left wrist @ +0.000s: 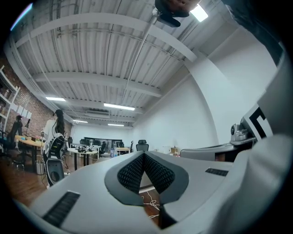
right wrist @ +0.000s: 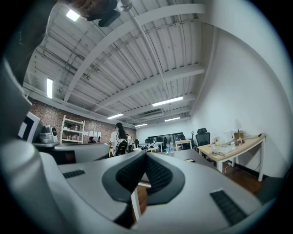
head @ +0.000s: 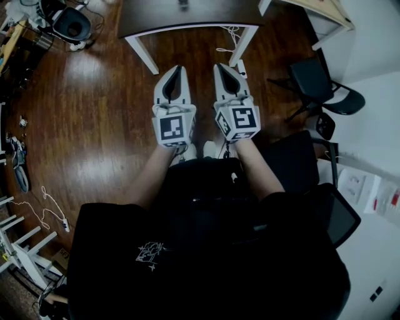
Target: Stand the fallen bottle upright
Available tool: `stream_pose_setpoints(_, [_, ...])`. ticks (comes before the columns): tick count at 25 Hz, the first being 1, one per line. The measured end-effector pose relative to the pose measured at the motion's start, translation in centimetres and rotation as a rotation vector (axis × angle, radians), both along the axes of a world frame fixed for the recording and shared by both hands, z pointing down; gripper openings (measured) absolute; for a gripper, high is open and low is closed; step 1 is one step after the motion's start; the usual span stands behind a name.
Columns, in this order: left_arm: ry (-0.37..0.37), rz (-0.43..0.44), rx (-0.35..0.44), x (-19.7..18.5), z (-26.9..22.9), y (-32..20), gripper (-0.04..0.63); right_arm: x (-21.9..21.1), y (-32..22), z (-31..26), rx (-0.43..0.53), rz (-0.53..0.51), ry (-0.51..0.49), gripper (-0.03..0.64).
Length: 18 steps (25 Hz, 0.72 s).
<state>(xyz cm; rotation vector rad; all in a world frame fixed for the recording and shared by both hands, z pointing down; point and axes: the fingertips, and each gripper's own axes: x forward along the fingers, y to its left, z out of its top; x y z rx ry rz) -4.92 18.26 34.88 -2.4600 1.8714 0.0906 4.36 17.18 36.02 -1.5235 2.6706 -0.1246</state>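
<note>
Head view, looking steeply down: the left gripper (head: 177,67) and right gripper (head: 220,66) are held side by side and level above a glossy, dark-stained plank floor (head: 94,112). Each is a pale grey moulded plastic body that tapers to a point. Each carries at its rear a marker cube (head: 173,127) with black-and-white square patterns on its faces; the right one's cube (head: 239,120) is turned slightly outward. Both pairs of jaws are closed with their tips meeting and nothing between them. In the left gripper view and the right gripper view the black pads (left wrist: 132,172) show a fine knurled, mesh-like texture, and they enclose a narrow teardrop-shaped gap behind the touching tips. Bare forearms run back from the grippers to a black short-sleeved shirt (head: 206,262) bearing a small white line print. Ahead of the tips stands a table (head: 187,19) with a flat dark top and splayed white legs. A thin white cable (head: 228,47) hangs beside its right leg. A black office chair (head: 325,94) stands to the right, by the white wall. The bottle cannot be made out in any view; a small dark shape on the tabletop at the upper edge of the frame is too cropped to name. Both gripper views show a white corrugated ceiling (right wrist: 151,55) with heavy beams and strip lights
</note>
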Motion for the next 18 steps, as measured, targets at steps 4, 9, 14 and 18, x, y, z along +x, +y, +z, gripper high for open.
stream_pose_setpoints(4, [0.004,0.007,0.006,0.17,-0.15,-0.17,-0.014,-0.08,-0.14,0.2,-0.009,-0.005,0.016,0.011])
stream_pose_setpoints(9, [0.001,0.007,0.003,0.18,-0.01,-0.31,-0.014,-0.09,-0.37,0.24,-0.002,-0.008,0.017,0.011])
stream_pose_setpoints(14, [-0.002,0.002,0.013,-0.3,-0.38,-0.65,-0.014,-0.46,-0.58,-0.28,0.007,-0.009,0.017,0.011])
stream_pose_setpoints(18, [0.002,0.004,0.012,-0.27,-0.56,-0.72,-0.014,-0.4,-0.62,-0.47,0.01,-0.005,0.019,0.011])
